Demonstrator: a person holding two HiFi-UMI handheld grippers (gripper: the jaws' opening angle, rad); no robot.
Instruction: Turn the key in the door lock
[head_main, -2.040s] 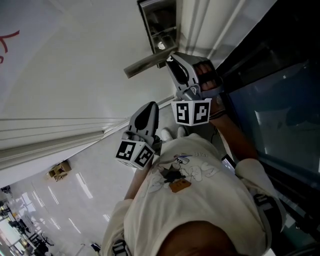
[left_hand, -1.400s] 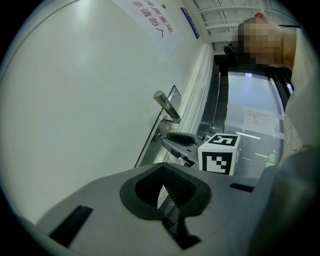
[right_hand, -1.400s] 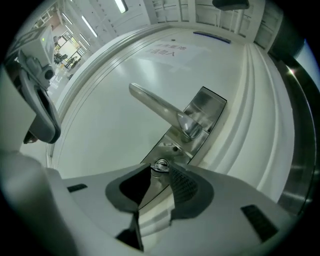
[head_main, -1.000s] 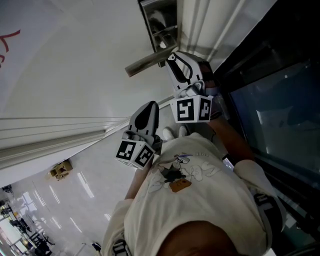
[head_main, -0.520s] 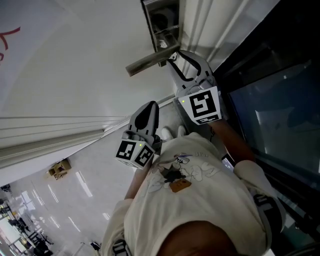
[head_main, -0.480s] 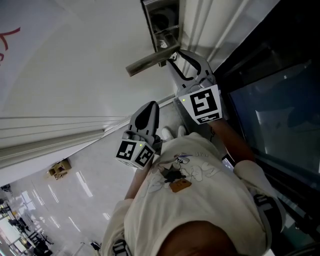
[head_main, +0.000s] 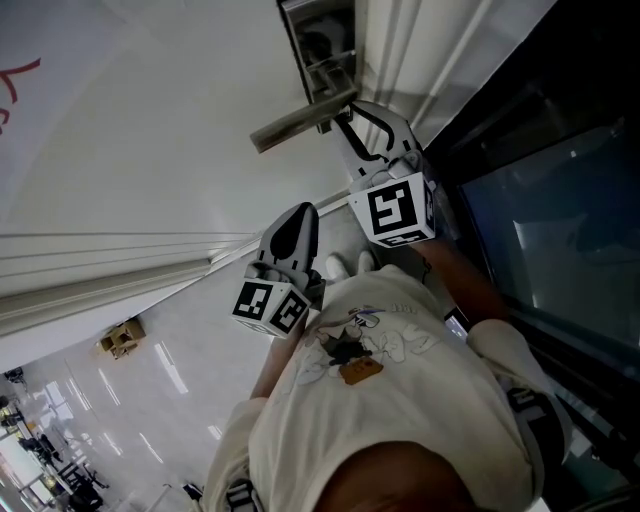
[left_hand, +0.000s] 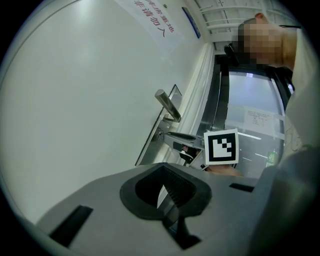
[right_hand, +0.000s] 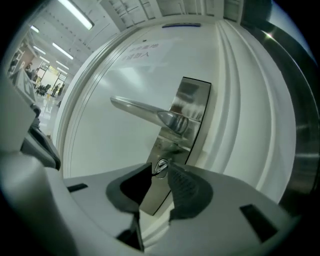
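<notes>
A steel lock plate (right_hand: 186, 122) with a lever handle (right_hand: 142, 112) sits on the white door (head_main: 150, 130). A small silver key (right_hand: 160, 167) sticks out of the plate below the handle. My right gripper (right_hand: 159, 170) is at the lock, and its jaws are closing with the key's head between the fingertips. In the head view the right gripper (head_main: 345, 112) reaches just under the handle (head_main: 298, 122), and the key is hidden there. My left gripper (head_main: 300, 215) hangs back from the door, shut and empty. The left gripper view shows its pads (left_hand: 175, 186) together.
Right of the lock run the white door frame mouldings (head_main: 400, 45) and a dark glass panel (head_main: 540, 200). The person's cream shirt (head_main: 390, 400) fills the bottom of the head view. A glossy floor (head_main: 130, 410) with a cardboard box (head_main: 118, 340) lies at lower left.
The right gripper has rolled at the lock, so its marker cube now shows a different face. Its place by the handle is the same. The left gripper has not moved.
</notes>
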